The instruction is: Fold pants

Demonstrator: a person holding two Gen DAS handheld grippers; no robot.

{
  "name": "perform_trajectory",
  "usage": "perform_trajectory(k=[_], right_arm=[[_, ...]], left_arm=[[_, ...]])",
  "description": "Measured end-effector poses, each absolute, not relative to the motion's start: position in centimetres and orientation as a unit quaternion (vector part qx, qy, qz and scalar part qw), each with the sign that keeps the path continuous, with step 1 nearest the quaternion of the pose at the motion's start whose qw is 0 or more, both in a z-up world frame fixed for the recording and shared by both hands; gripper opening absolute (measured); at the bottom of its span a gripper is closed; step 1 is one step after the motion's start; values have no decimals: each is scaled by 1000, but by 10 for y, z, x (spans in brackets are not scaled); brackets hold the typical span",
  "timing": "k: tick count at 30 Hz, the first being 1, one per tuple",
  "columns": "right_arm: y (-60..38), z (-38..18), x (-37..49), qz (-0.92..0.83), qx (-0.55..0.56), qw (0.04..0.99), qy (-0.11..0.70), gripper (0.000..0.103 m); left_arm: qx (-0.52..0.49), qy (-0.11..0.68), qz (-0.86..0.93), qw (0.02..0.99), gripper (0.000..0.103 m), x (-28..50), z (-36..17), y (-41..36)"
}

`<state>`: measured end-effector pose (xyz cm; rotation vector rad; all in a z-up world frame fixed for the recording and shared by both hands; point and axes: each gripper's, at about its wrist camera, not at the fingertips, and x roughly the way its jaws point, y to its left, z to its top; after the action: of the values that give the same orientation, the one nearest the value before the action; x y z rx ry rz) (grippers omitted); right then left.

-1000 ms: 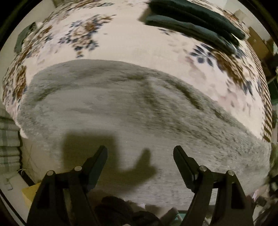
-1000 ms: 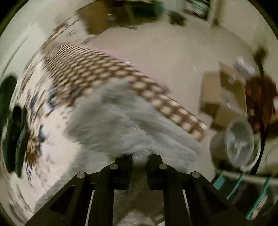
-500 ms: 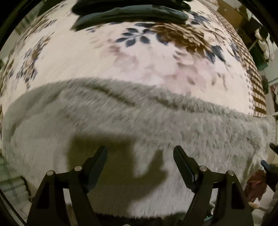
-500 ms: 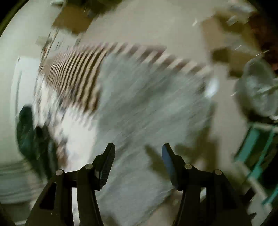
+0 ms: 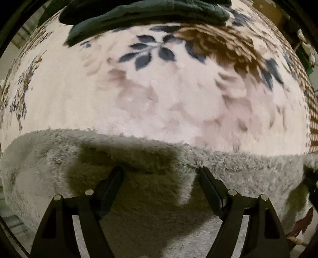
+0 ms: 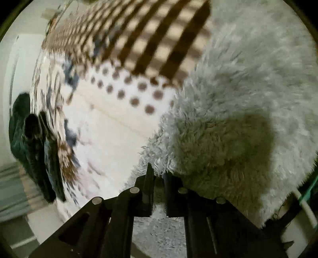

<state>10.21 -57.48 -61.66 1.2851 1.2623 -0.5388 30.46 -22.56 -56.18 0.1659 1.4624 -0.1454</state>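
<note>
1 grey fleece pants (image 5: 248, 170) lengthwise across floral blanket (image 5: 159, 99).

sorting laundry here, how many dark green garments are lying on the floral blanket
2 at least, stacked together on the blanket's far side: a dark green garment and a second one against it; more may be hidden.

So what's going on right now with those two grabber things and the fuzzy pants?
Left tongs open, over grey fuzzy pants. Right tongs shut on pants edge. Pants on flowered blanket. Dark green clothes at far side, not in the way.
</note>
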Motion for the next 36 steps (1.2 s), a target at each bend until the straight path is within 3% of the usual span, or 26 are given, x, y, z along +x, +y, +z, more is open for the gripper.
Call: perform_trajectory(k=[2,3,4,8,15,17,18,19,25,29,30,34,36], right_arm=[[-577,-616,99,-193,540,596,562,24],[-581,-605,91,-179,538,610,554,39],[-586,-592,74,-180,537,626,536,46],[-641,-545,-27,-302,519,652,462,46],[-705,-592,-97,-327,604,594,419,46],[-702,-600,-89,-315,599,603,422,41],[-695,-604,-73,-317,589,607,429,11],[-690,-607,-64,-323,575,608,442,5],[-687,-566,-97,-389,545,613,419,4],[-697,-583,-113,-373,562,584,451,4],[-699,-594,-111,-357,571,570,471,9],[-695,-584,-110,-381,539,566,494,45],[-684,-565,-103,-384,527,581,487,47]], left_arm=[[62,669,-69,737,77,304,-552,-217],[55,669,-71,738,77,300,-546,-214],[52,668,-73,738,77,294,-540,-210],[43,671,-78,736,77,265,-531,-204],[46,703,-91,704,77,229,-549,-219],[58,707,-98,698,77,220,-551,-227],[64,706,-102,697,77,214,-551,-231],[70,706,-104,697,77,205,-549,-234],[77,708,-116,693,77,189,-533,-239],[74,713,-113,688,77,179,-526,-224],[71,713,-113,688,77,177,-526,-224],[69,706,-113,695,77,178,-520,-216],[67,705,-110,698,77,179,-517,-212]])
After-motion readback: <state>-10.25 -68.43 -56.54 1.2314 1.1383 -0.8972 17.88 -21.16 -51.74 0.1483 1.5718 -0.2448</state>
